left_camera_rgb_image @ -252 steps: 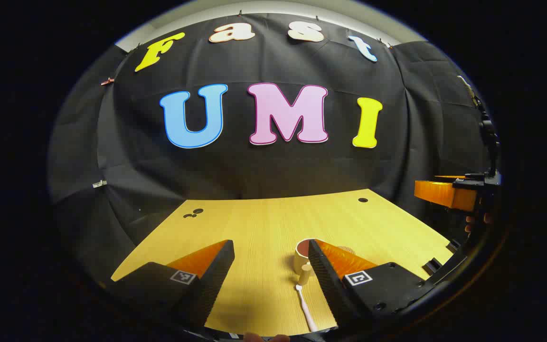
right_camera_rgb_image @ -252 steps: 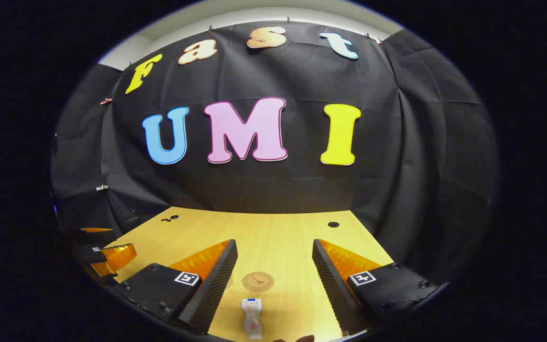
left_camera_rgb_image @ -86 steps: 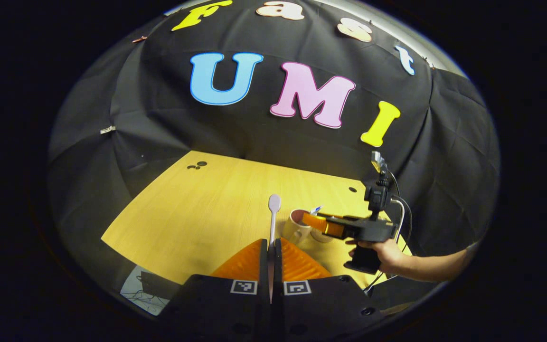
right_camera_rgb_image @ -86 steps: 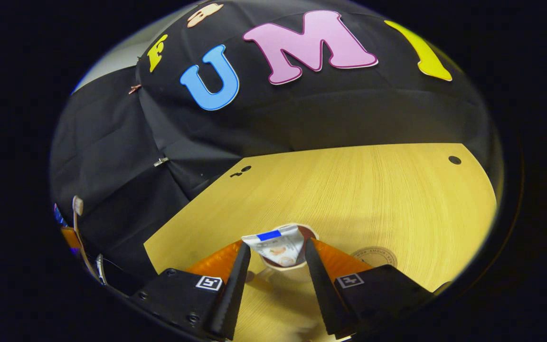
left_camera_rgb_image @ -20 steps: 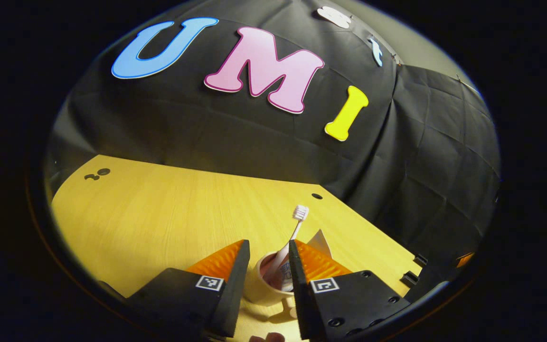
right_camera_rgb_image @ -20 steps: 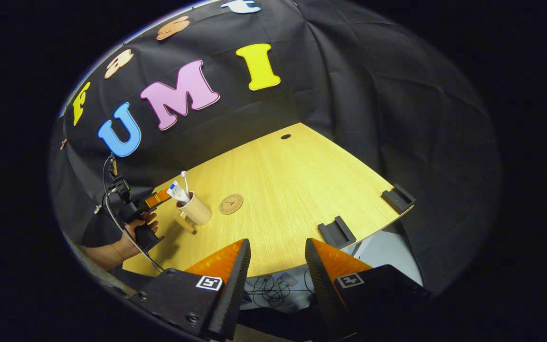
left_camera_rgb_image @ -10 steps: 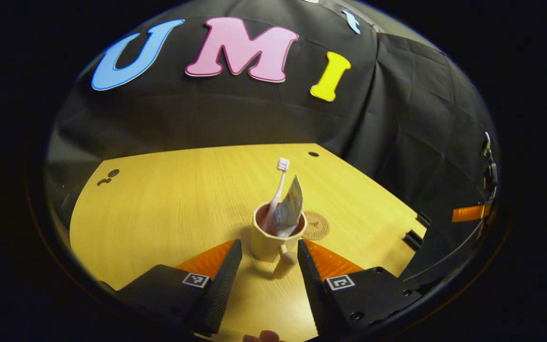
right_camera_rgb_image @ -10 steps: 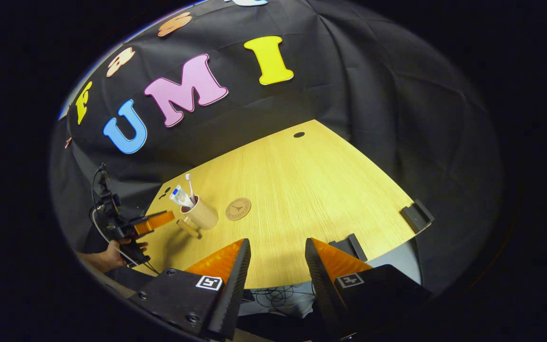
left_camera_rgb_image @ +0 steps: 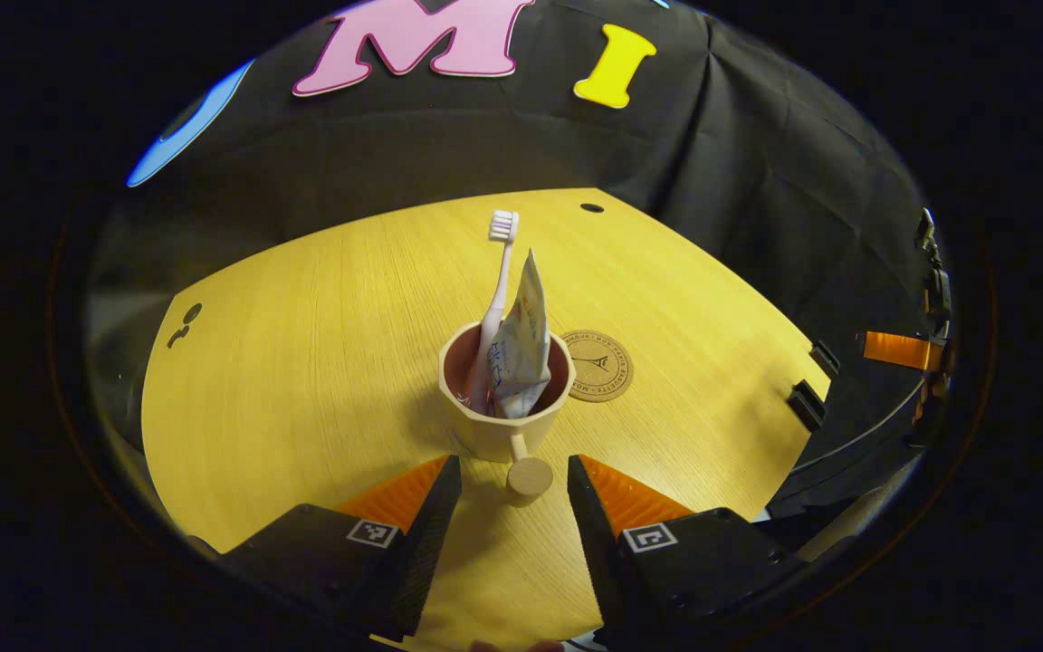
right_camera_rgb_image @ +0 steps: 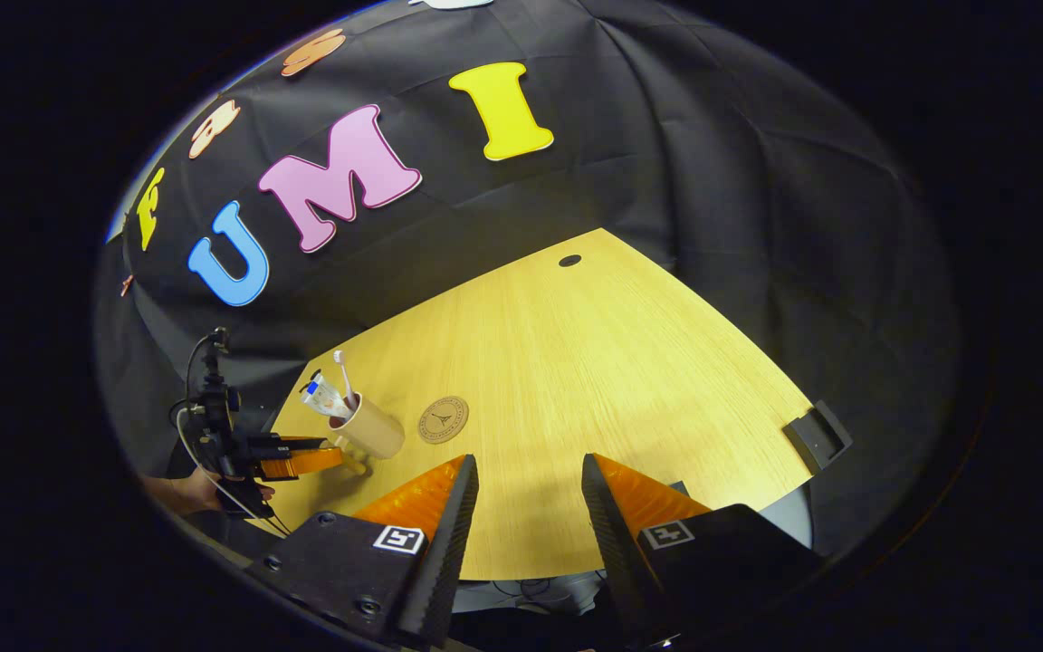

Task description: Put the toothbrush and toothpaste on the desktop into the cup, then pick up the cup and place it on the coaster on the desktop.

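Note:
A beige cup stands on the wooden desk with a pink toothbrush and a toothpaste tube upright inside it. Its knob handle points toward me. My left gripper is open just in front of the cup, with the handle in the gap between the fingertips and untouched. A round brown coaster lies just right of the cup. My right gripper is open and empty over the desk's near edge, far from the cup and coaster. In the right gripper view the left gripper shows beside the cup.
Two black brackets sit on the desk's right edge, one of them also in the right gripper view. A small round hole is near the far edge. A hand holds the left gripper. Black cloth walls close the back and sides.
My left gripper let go of the toothbrush in the cup, drew back and tilted down, so the cup's handle now sits between its open fingertips. The right gripper has hardly moved.

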{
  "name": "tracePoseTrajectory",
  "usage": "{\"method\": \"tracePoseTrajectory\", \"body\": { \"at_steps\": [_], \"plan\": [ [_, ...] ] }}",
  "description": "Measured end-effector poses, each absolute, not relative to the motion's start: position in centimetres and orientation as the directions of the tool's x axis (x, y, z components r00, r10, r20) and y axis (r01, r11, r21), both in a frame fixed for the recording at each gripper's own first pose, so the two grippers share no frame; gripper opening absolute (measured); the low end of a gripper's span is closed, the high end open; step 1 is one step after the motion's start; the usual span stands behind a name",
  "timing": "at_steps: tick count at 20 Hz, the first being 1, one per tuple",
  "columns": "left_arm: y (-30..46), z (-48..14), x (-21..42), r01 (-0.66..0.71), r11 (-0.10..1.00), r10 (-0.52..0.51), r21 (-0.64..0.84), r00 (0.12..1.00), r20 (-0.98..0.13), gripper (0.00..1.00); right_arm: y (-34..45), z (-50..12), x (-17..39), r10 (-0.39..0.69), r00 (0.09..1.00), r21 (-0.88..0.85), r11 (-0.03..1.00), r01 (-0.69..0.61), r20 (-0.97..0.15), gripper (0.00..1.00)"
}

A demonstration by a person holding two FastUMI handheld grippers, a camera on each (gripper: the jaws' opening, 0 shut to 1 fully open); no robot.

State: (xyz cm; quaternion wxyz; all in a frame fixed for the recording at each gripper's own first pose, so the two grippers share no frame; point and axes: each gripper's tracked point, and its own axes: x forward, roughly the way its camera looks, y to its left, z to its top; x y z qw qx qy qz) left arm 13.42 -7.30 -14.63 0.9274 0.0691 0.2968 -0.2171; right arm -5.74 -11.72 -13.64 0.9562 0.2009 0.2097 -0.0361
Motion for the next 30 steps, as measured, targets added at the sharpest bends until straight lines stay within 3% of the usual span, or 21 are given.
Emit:
{"method": "tracePoseTrajectory", "body": {
  "at_steps": [4,5,6,10,11,12,17,19,25,26,28,30],
  "plan": [
    [-8.7,-15.5,14.4,0.447,0.894,-0.357,-0.027,0.677,-0.644,0.75,-13.7,-13.6,-5.5,-0.009,0.911,0.397,0.898,0.188,-0.412,0.71],
    [-8.8,-15.9,14.7,0.445,0.895,-0.353,-0.031,0.664,-0.659,0.82,-14.0,-13.6,-5.4,-0.011,0.913,0.406,0.893,0.193,-0.408,0.71],
    [-8.8,-16.4,15.0,0.442,0.897,-0.346,-0.032,0.654,-0.673,0.71,-14.3,-13.5,-5.3,-0.015,0.915,0.414,0.889,0.197,-0.403,0.71],
    [-8.4,-18.7,16.1,0.394,0.919,-0.292,-0.028,0.628,-0.722,0.65,-15.2,-13.3,-5.0,-0.027,0.917,0.421,0.883,0.209,-0.398,0.71],
    [-8.2,-19.0,16.2,0.383,0.923,-0.281,-0.028,0.624,-0.730,0.71,-15.5,-13.4,-5.1,-0.032,0.916,0.423,0.880,0.215,-0.399,0.71],
    [-8.2,-19.0,16.3,0.373,0.927,-0.274,-0.031,0.619,-0.737,0.58,-15.6,-13.5,-5.1,-0.034,0.915,0.427,0.877,0.220,-0.401,0.71],
    [-8.1,-19.6,16.6,0.362,0.932,-0.231,0.004,0.604,-0.763,0.46,-16.5,-13.6,-5.6,-0.055,0.913,0.441,0.863,0.247,-0.404,0.71],
    [-8.4,-19.9,16.9,0.364,0.931,-0.226,0.012,0.602,-0.766,0.33,-16.8,-13.6,-5.7,-0.066,0.913,0.446,0.857,0.258,-0.402,0.71],
    [-8.3,-19.7,17.0,0.368,0.930,-0.234,0.013,0.619,-0.750,0.35,-16.9,-13.7,-5.8,-0.070,0.911,0.449,0.853,0.266,-0.405,0.71],
    [-8.4,-19.6,17.0,0.369,0.929,-0.239,0.009,0.621,-0.746,0.29,-16.9,-13.6,-5.7,-0.071,0.911,0.449,0.853,0.266,-0.405,0.71],
    [-8.7,-18.9,16.9,0.377,0.926,-0.253,0.009,0.638,-0.728,0.29,-17.0,-13.6,-5.8,-0.069,0.912,0.447,0.855,0.264,-0.405,0.71],
    [-9.4,-17.9,16.6,0.391,0.920,-0.274,-0.001,0.644,-0.714,0.34,-17.0,-13.6,-6.0,-0.068,0.911,0.447,0.855,0.263,-0.407,0.71]
  ]
}}
